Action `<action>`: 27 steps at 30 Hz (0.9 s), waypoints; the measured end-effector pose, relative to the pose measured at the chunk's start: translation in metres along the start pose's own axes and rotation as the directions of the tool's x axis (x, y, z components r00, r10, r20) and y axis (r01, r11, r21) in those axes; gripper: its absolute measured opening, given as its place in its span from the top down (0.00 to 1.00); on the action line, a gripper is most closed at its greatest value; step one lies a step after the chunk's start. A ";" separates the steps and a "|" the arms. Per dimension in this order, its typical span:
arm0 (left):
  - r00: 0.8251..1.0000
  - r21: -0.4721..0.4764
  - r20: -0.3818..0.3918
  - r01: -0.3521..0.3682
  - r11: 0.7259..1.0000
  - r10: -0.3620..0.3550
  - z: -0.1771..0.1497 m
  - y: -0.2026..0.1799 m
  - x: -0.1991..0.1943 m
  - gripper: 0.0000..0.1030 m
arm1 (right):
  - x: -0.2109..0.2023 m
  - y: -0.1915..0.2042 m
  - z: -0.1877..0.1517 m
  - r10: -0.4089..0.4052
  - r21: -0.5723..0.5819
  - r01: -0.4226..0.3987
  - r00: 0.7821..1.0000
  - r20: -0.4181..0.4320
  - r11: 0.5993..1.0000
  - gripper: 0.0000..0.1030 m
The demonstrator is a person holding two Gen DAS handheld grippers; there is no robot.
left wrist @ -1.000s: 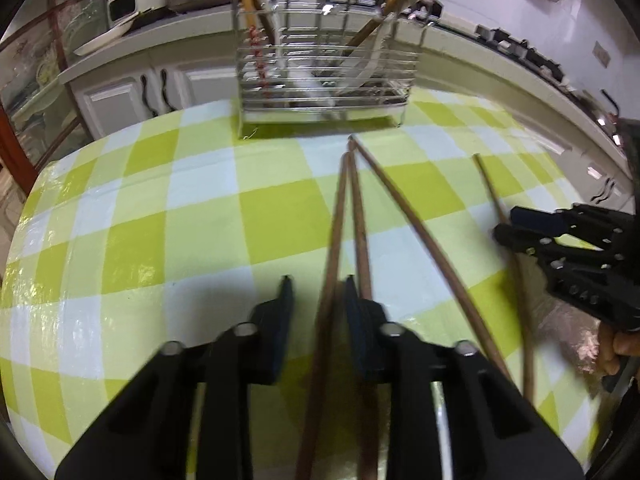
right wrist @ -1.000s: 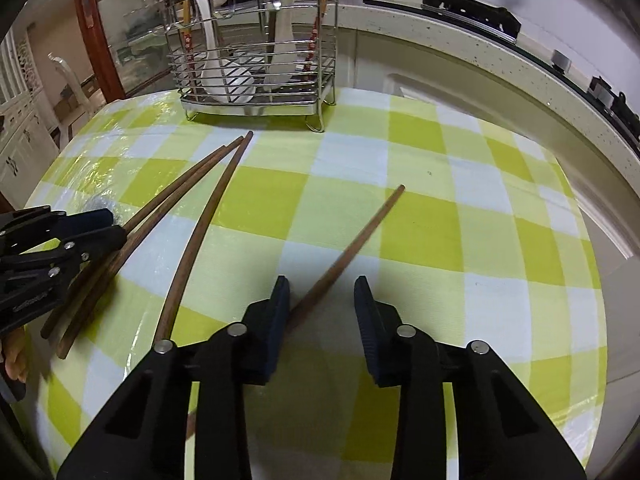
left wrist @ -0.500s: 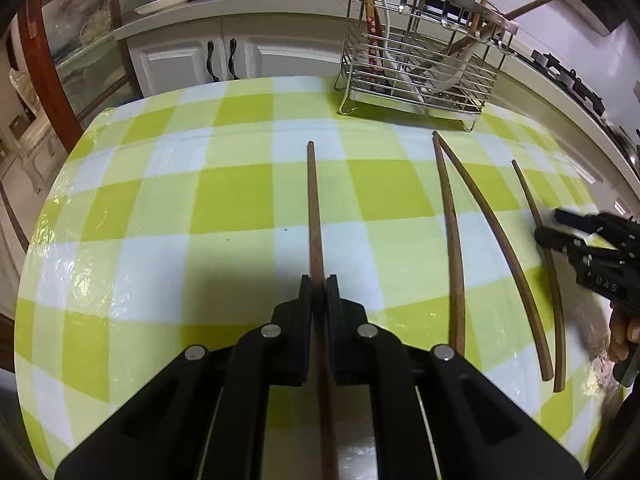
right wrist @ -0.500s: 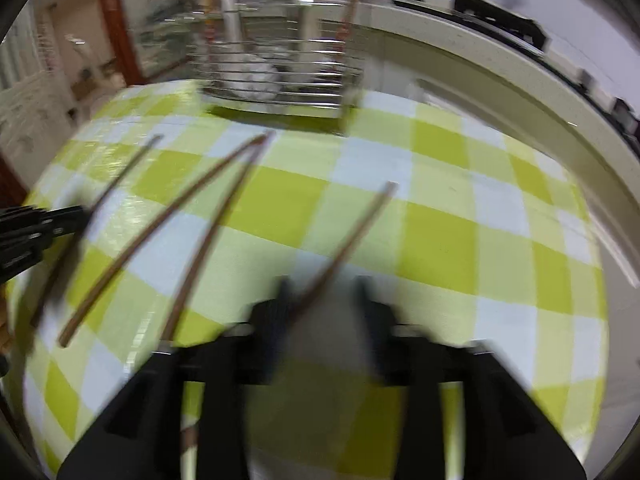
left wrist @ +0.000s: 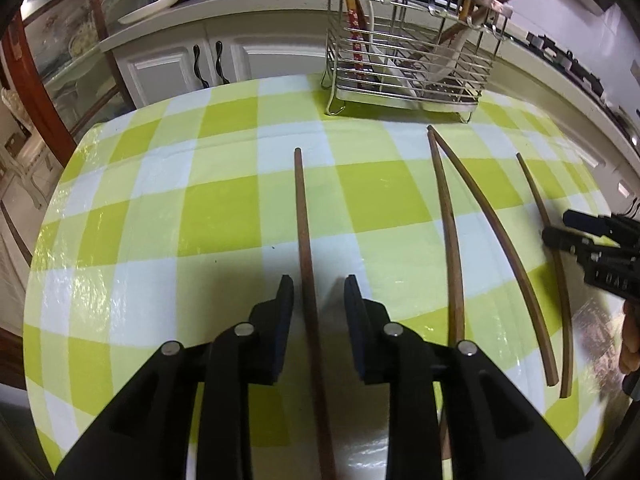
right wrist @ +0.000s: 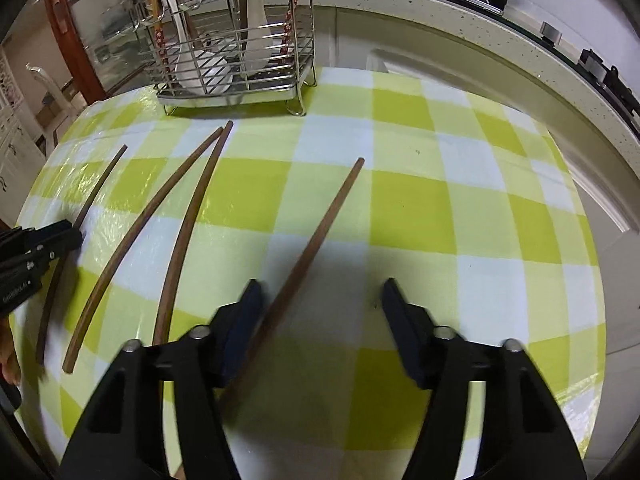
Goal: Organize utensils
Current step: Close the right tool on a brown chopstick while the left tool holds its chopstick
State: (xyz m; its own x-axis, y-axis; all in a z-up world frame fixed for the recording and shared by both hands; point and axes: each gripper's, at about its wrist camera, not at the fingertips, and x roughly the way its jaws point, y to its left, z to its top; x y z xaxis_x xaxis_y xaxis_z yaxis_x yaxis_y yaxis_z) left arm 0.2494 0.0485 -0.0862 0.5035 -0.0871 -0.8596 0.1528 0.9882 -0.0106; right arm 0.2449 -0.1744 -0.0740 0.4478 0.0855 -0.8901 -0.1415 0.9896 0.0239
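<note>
1. Four brown chopsticks [left wrist: 448, 224] lie on the checked tabletop [left wrist: 224, 216], below the wire utensil rack [left wrist: 408, 64] at upper centre
2. Left tongs [left wrist: 316, 292] and right tongs [right wrist: 320, 300] gape, each straddling one stick, gripping nothing
3. Centre each stick, close squarely, lift level

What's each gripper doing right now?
Left gripper: open, straddling a chopstick, not gripping.
Right gripper: open, a chopstick lying between.

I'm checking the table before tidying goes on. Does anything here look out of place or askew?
Yes: four brown chopsticks lie loose and fanned out on the checked tablecloth instead of standing in the wire rack. One chopstick lies apart, between the left gripper jaws. Nothing looks spilled or broken.
</note>
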 end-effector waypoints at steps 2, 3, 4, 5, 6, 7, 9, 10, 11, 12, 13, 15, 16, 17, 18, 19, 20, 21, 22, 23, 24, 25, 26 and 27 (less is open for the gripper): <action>1.000 0.017 -0.008 -0.004 1.000 0.004 0.000 -0.001 0.000 0.75 | 0.000 0.003 0.002 -0.001 -0.003 0.001 1.000 0.003 1.000 0.64; 1.000 0.023 -0.012 -0.004 1.000 0.005 0.001 -0.002 0.001 0.75 | -0.001 0.004 0.001 -0.004 -0.005 0.004 1.000 0.006 1.000 0.67; 1.000 0.022 -0.014 -0.004 1.000 0.005 0.001 -0.002 0.001 0.75 | -0.002 0.006 0.000 -0.007 -0.007 0.007 1.000 0.010 1.000 0.71; 1.000 0.020 -0.017 -0.006 1.000 0.006 0.001 -0.002 0.001 0.75 | -0.003 0.010 -0.001 -0.010 -0.016 0.010 1.000 0.018 1.000 0.73; 1.000 0.023 -0.021 -0.011 1.000 0.012 0.002 -0.003 0.001 0.75 | -0.003 0.013 -0.001 -0.010 -0.024 0.010 1.000 0.022 1.000 0.78; 0.999 0.024 -0.027 -0.018 1.000 0.019 0.002 -0.004 0.002 0.75 | -0.003 0.015 -0.002 -0.007 -0.033 0.008 1.000 0.026 0.999 0.83; 0.999 0.009 -0.044 -0.020 1.000 0.020 0.004 -0.004 0.002 0.76 | -0.004 0.019 -0.002 -0.007 -0.050 0.008 0.999 0.031 0.999 0.85; 0.999 0.001 -0.048 -0.016 1.000 0.016 0.005 -0.003 0.003 0.76 | -0.004 0.020 -0.002 -0.010 -0.058 0.011 0.999 0.033 0.998 0.85; 0.999 -0.008 -0.053 -0.012 1.000 0.012 0.005 -0.002 0.003 0.77 | -0.003 0.021 -0.002 -0.009 -0.062 0.011 0.999 0.034 0.998 0.85; 0.998 -0.016 -0.056 -0.013 1.000 0.012 0.006 0.000 0.003 0.83 | -0.003 0.021 -0.002 -0.006 -0.068 0.008 0.999 0.035 0.998 0.86; 0.998 -0.022 -0.059 -0.026 0.999 0.025 0.006 0.002 0.003 0.87 | -0.003 0.021 -0.003 -0.005 -0.079 0.008 0.999 0.038 0.997 0.87; 0.998 -0.038 -0.062 -0.014 0.999 0.011 0.006 0.006 0.002 0.93 | -0.003 0.021 -0.003 -0.004 -0.095 0.008 0.999 0.042 0.995 0.88; 0.998 -0.045 -0.061 -0.001 0.999 -0.002 0.005 0.008 0.002 0.93 | -0.004 0.021 -0.003 -0.002 -0.096 0.007 0.999 0.044 0.995 0.89; 0.998 -0.049 -0.060 0.004 0.999 -0.006 0.004 0.008 0.001 0.93 | -0.004 0.021 -0.004 -0.002 -0.095 0.007 0.999 0.046 0.995 0.90; 0.998 -0.050 -0.060 0.003 0.999 -0.006 0.004 0.009 0.001 0.93 | -0.004 0.021 -0.004 -0.001 -0.095 0.005 0.999 0.048 0.995 0.90; 0.998 -0.052 -0.058 0.004 0.999 -0.007 0.003 0.009 0.001 0.93 | -0.004 0.020 -0.003 0.003 -0.094 0.002 0.999 0.050 0.996 0.91; 0.998 -0.055 -0.054 0.008 0.998 -0.011 0.002 0.009 -0.001 0.93 | -0.005 0.019 -0.003 0.007 -0.090 -0.002 0.999 0.053 0.996 0.91; 0.999 -0.057 -0.051 0.009 0.998 -0.012 0.002 0.008 -0.002 0.93 | -0.006 0.018 -0.003 0.011 -0.085 -0.007 0.998 0.055 0.996 0.91; 0.999 -0.059 -0.045 0.008 0.998 -0.011 0.001 0.008 -0.004 0.93 | -0.008 0.018 -0.003 0.014 -0.083 -0.009 0.998 0.058 0.997 0.91; 0.999 -0.062 -0.041 0.007 0.998 -0.010 0.001 0.008 -0.006 0.93 | -0.009 0.017 -0.003 0.014 -0.081 -0.009 0.998 0.060 0.997 0.91; 0.999 -0.067 -0.032 0.006 0.998 -0.008 0.001 0.008 -0.009 0.93 | -0.010 0.016 -0.003 0.016 -0.077 -0.012 0.998 0.062 0.997 0.91; 1.000 -0.070 -0.026 0.004 0.998 -0.006 0.001 0.008 -0.011 0.93 | -0.011 0.015 -0.003 0.019 -0.072 -0.015 0.998 0.064 0.997 0.91; 1.000 -0.074 -0.019 0.003 0.997 -0.005 0.001 0.009 -0.014 0.93 | -0.013 0.013 -0.003 0.022 -0.066 -0.017 0.997 0.067 0.998 0.91; 1.000 -0.078 -0.007 0.003 0.997 -0.003 0.000 0.009 -0.017 0.93 | -0.014 0.011 -0.004 0.025 -0.060 -0.020 0.997 0.071 0.998 0.91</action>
State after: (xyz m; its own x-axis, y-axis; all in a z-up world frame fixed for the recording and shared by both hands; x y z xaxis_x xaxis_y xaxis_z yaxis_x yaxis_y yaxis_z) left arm 0.2424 0.0586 -0.0710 0.4971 -0.0895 -0.8631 0.0870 0.9948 -0.0530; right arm 0.2338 -0.1647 -0.0626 0.5055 0.1179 -0.8547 -0.2037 0.9789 0.0145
